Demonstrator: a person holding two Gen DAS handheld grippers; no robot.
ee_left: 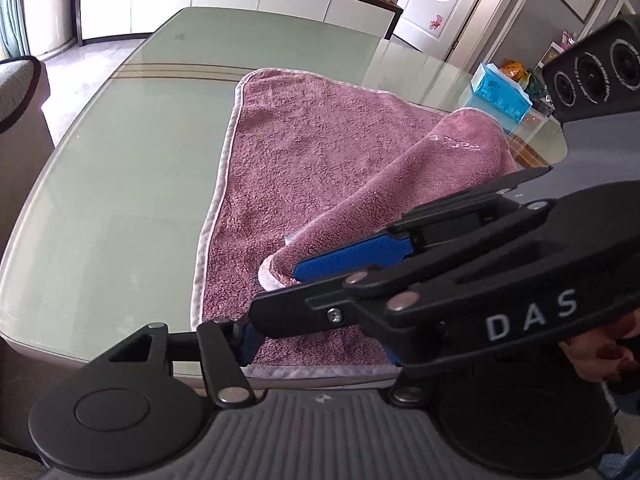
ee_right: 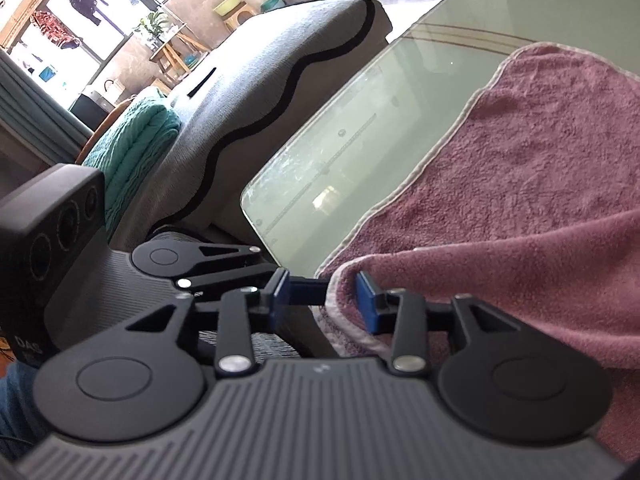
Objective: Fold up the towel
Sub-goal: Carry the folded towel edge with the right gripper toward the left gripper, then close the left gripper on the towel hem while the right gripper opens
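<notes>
My left gripper (ee_left: 320, 344) sits low at the near edge of the glass table (ee_left: 120, 160) and points away toward the far side. Its jaws are spread. The left pad (ee_left: 245, 340) rests by the near hem of the towel (ee_left: 312, 152). The other finger is mostly hidden, with only a sliver of blue showing, and the hem runs across the gap without being gripped.

My right gripper (ee_right: 324, 298) comes in from the right and lies slantwise across the front of the left one, with its fingers aimed left and a little toward the far side. My hand (ee_left: 600, 354) shows at the right edge, wrapped round its handle. These jaws are drawn close on the towel's near corner. The pale hem curls between the two blue pads (ee_right: 366, 304), and the cloth drapes over the right-hand one.

The pink towel lies on the table's right half with its left and far edges flat on the glass. From the pinched corner a raised fold of cloth slopes away to the far right and stands clear of the flat layer under it.

A blue tissue box (ee_left: 502, 96) stands beyond the towel at the far right. Off the table's left side is a grey sofa (ee_right: 260, 80) with a teal blanket (ee_right: 132, 144) on it.
</notes>
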